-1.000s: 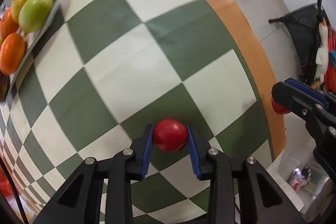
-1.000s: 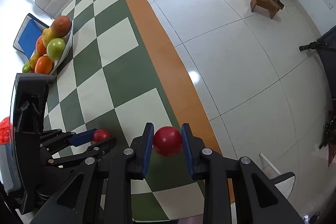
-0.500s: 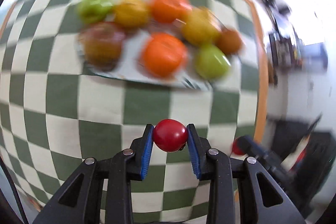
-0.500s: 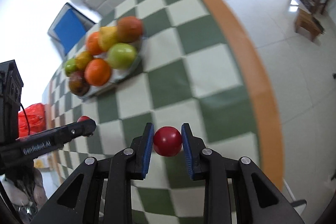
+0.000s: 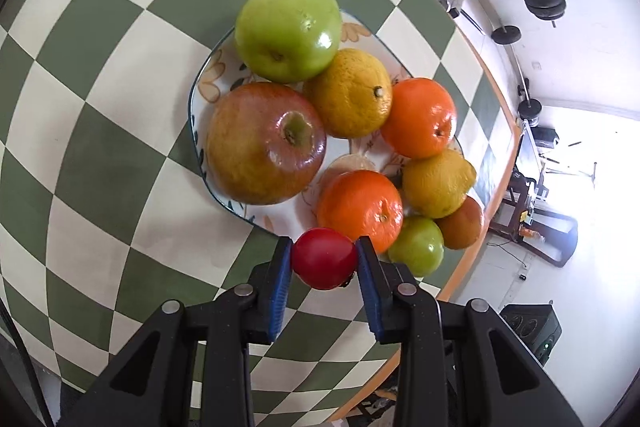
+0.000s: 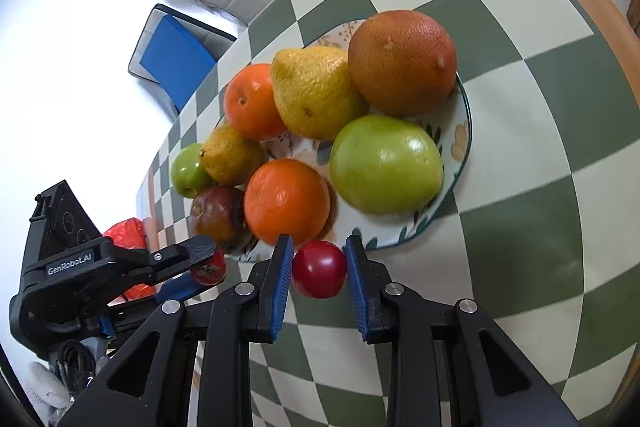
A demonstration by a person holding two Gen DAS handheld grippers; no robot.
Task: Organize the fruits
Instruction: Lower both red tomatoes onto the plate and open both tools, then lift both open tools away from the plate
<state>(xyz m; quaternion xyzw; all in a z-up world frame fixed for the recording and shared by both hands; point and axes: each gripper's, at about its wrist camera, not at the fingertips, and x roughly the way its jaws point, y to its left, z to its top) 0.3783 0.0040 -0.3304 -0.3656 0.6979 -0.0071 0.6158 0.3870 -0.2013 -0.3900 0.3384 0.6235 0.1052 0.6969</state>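
1. Left gripper [image 5: 324,259]: blue pads clamped on both sides of a small red fruit [image 5: 324,259], held clear of the checked tablecloth [image 5: 100,155].
2. Right gripper [image 6: 319,269]: pads likewise closed tight on a second small red fruit [image 6: 319,269], carried above the cloth.
3. Patterned plate [image 5: 200,87] noted directly ahead of the left fingertips, its near rim just beyond the held fruit.
4. Plate load, ahead of the left gripper: large green apple [image 5: 288,29] farthest; red-yellow apple [image 5: 264,143] ahead and left; yellow citrus [image 5: 352,93] centre; orange [image 5: 360,209] just beyond the fingertips, right.
5. From the right wrist view, plate rim [image 6: 464,131] found just ahead of the fingertips; left gripper [image 6: 206,267] observed low and left, with its red fruit gripped.
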